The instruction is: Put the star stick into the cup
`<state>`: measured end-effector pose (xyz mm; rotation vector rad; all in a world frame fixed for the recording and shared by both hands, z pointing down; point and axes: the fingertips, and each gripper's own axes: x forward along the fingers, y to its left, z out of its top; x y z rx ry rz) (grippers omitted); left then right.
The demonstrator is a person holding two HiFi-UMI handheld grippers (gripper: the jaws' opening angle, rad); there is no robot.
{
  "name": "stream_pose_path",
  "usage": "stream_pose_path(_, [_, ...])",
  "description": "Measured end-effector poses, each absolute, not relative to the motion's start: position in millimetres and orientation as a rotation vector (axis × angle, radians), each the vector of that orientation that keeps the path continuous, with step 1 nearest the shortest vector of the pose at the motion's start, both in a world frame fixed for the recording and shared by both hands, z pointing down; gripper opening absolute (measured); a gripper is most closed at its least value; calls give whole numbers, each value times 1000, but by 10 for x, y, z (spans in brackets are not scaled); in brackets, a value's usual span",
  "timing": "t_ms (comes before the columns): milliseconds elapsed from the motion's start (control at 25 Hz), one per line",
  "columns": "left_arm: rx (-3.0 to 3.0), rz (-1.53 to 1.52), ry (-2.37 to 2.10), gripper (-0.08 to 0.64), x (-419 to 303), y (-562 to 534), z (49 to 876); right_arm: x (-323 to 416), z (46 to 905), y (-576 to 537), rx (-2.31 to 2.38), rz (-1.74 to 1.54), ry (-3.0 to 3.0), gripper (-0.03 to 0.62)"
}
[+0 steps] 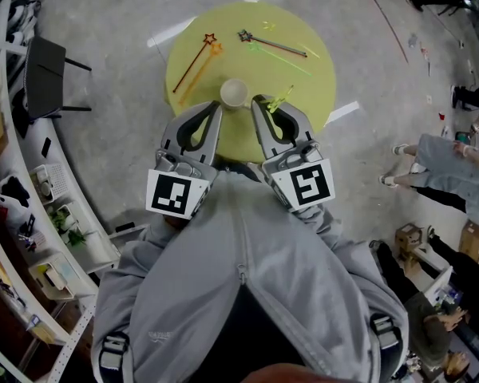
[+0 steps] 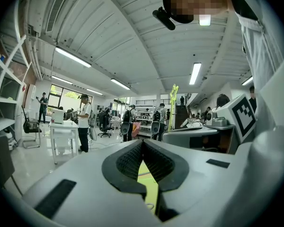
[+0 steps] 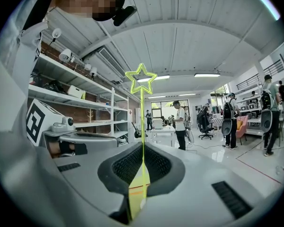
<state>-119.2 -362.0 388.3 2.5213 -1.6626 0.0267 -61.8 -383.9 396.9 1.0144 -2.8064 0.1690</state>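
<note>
A white cup [image 1: 234,92] stands at the near edge of the round yellow-green table [image 1: 311,86]. My right gripper [image 1: 259,100] is just right of the cup and is shut on a thin yellow-green star stick [image 3: 142,81], which rises straight up between the jaws with its star on top. In the head view this stick [image 1: 281,98] pokes out beside the right jaws. Just left of the cup, my left gripper [image 1: 216,105] is shut and holds nothing; its jaws [image 2: 142,144] meet at the tip. The held stick [image 2: 173,103] also shows from the left gripper view.
More star sticks lie on the table's far half: a dark red one [image 1: 193,57], an orange one [image 1: 199,69], a black-starred one [image 1: 270,44] and green ones [image 1: 281,57]. A black chair [image 1: 44,76] and shelves [image 1: 32,238] stand at the left. People stand at the right [image 1: 443,162].
</note>
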Motion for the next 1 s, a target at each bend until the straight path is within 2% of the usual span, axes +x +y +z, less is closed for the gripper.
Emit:
stream_pose_path(400, [2500, 55, -1640, 17, -1270, -3771, 4095, -775, 4056, -4064, 1041, 176, -2898, 35])
stream_pose_path(1000, [2510, 154, -1611, 17, -1331, -4090, 4696, -940, 4682, -4388, 971, 225, -2863, 35])
